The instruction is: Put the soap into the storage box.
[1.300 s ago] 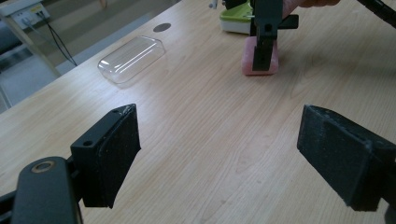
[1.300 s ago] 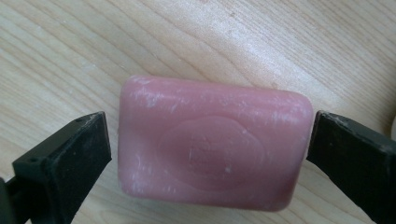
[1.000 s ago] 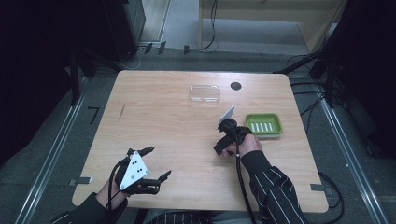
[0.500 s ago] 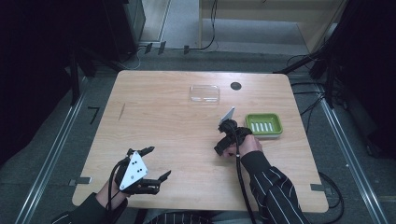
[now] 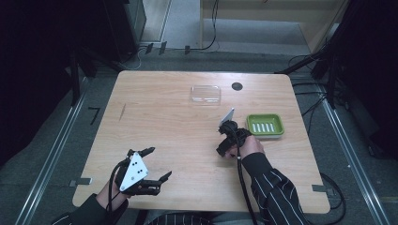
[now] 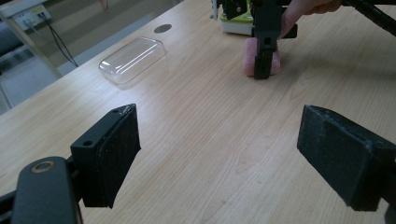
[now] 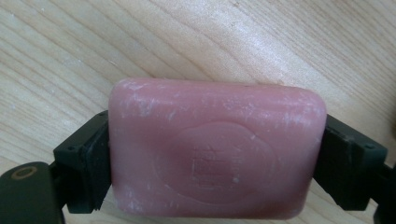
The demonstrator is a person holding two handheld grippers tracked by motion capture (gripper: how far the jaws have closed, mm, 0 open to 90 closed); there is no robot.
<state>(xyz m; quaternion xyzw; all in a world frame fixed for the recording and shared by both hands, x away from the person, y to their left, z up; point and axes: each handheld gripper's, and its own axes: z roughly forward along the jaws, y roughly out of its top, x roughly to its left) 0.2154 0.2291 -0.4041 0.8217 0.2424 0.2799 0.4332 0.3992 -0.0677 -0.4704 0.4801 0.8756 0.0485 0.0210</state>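
A pink bar of soap [image 7: 217, 149] lies on the wooden table [image 5: 164, 122]. My right gripper [image 7: 217, 156] points down onto it, and its jaws have just been closing; the black pads [image 7: 88, 158] now press both ends of the bar. In the left gripper view, the right gripper [image 6: 262, 70] stands over the soap [image 6: 276, 63], next to a green soap dish [image 6: 236, 25]. My left gripper [image 5: 159, 162] rests near the table's front left. Its jaws are wide open, with bare wood between the pads [image 6: 119, 149].
The green ribbed soap dish [image 5: 265, 135] sits just right of the right hand. A clear plastic lid [image 5: 205, 93] lies toward the far edge, beside a round black grommet [image 5: 237, 86]. Cables trail from both grippers toward the person.
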